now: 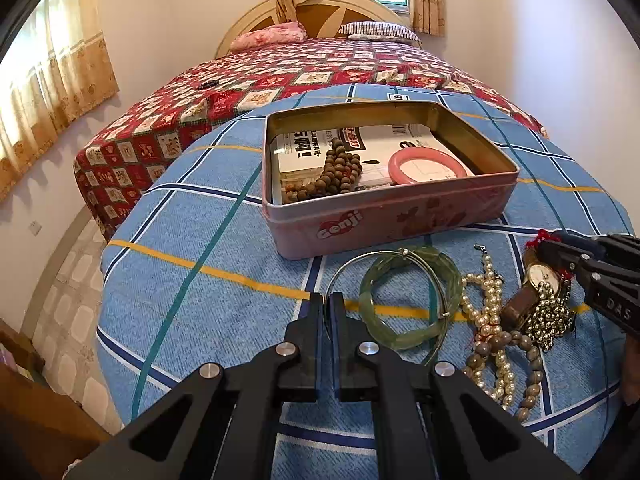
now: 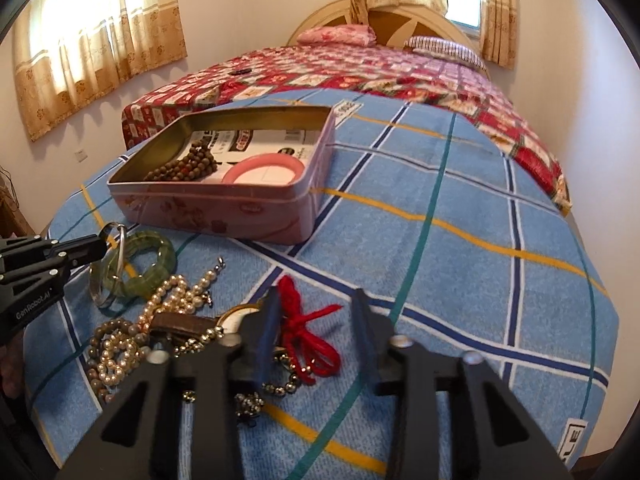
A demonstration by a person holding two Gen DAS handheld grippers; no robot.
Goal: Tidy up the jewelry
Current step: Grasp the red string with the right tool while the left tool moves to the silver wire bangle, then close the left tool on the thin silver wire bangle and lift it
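Seemingly, left hand-held gripper (image 1: 329, 300) pinches a wire ring (image 1: 400, 258); right hand-held gripper (image 2: 316, 300) gapes by "Genji" tin (image 1: 384, 220).

Blue plaid bedspread (image 1: 208, 320) under tin (image 1: 384, 220), jewelry (image 1: 496, 320)

The blue blanket (image 1: 208, 320) carries a plaid of white, navy, teal and yellow lines, beside a red-and-cream patchwork quilt (image 1: 168, 120). The pink tin (image 1: 380, 216) holds brown beads (image 1: 340, 164) and a pink bangle (image 1: 428, 164). Outside it lie a translucent green bangle (image 1: 408, 296), cream pearls (image 1: 486, 304) and red cord (image 2: 308, 320).
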